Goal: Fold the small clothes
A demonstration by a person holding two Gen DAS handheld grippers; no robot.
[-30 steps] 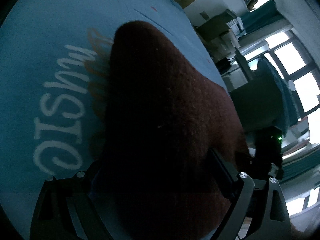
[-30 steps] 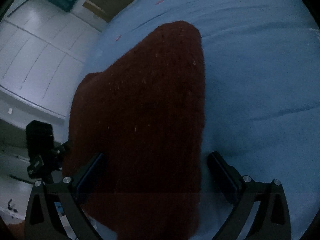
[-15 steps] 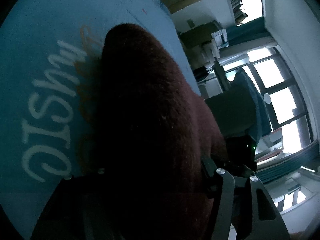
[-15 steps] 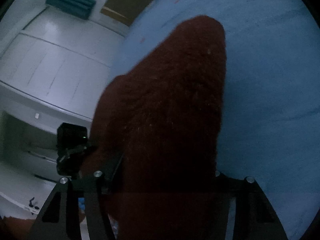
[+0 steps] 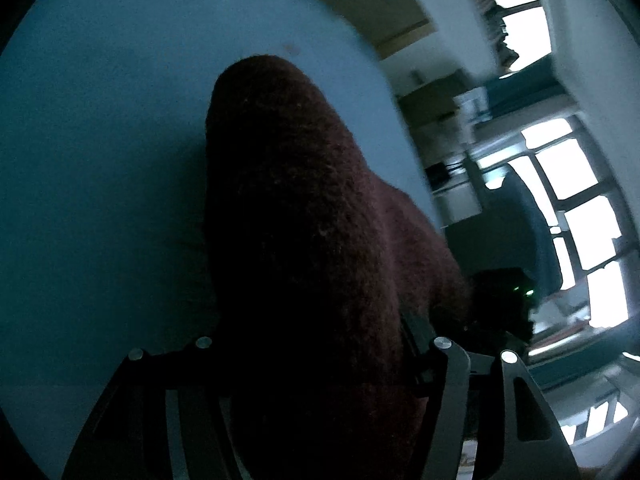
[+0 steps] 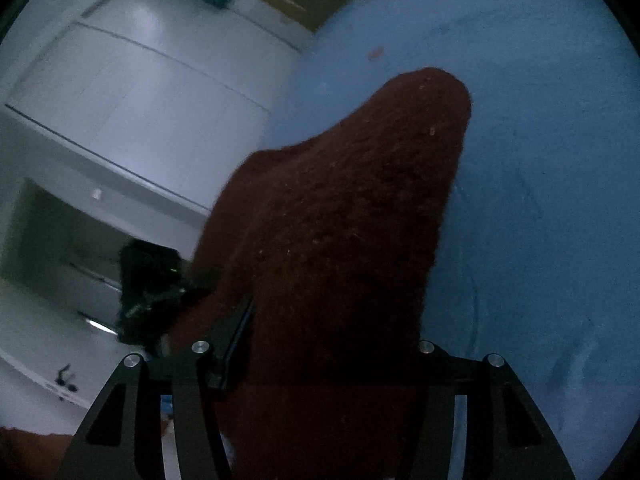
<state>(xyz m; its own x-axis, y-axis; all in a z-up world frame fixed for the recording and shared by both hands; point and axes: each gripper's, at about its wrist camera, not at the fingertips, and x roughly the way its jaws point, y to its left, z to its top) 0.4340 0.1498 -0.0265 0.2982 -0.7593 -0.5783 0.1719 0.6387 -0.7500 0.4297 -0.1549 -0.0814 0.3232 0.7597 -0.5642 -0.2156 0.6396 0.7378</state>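
A dark maroon knitted garment [image 5: 304, 240] hangs between my two grippers above a blue cloth-covered table [image 5: 100, 140]. My left gripper [image 5: 316, 344] is shut on one edge of it; the cloth fills the space between the fingers and hides the tips. My right gripper [image 6: 320, 340] is shut on the other edge of the same garment [image 6: 344, 232], its tips hidden by the cloth too. The garment's far end reaches towards the table [image 6: 540, 160] ahead. The right gripper shows in the left wrist view [image 5: 504, 300], and the left gripper shows in the right wrist view [image 6: 148, 292].
Bright windows [image 5: 568, 200] and a dark chair [image 5: 516, 232] stand beyond the table's right edge in the left wrist view. White cabinets [image 6: 140, 100] lie past the table's left edge in the right wrist view. Small red marks [image 6: 376, 53] sit on the cloth.
Both grippers closed on the garment's edges and lifted it. The printed lettering on the table has passed out of the left wrist view, and more of the room shows in both views.
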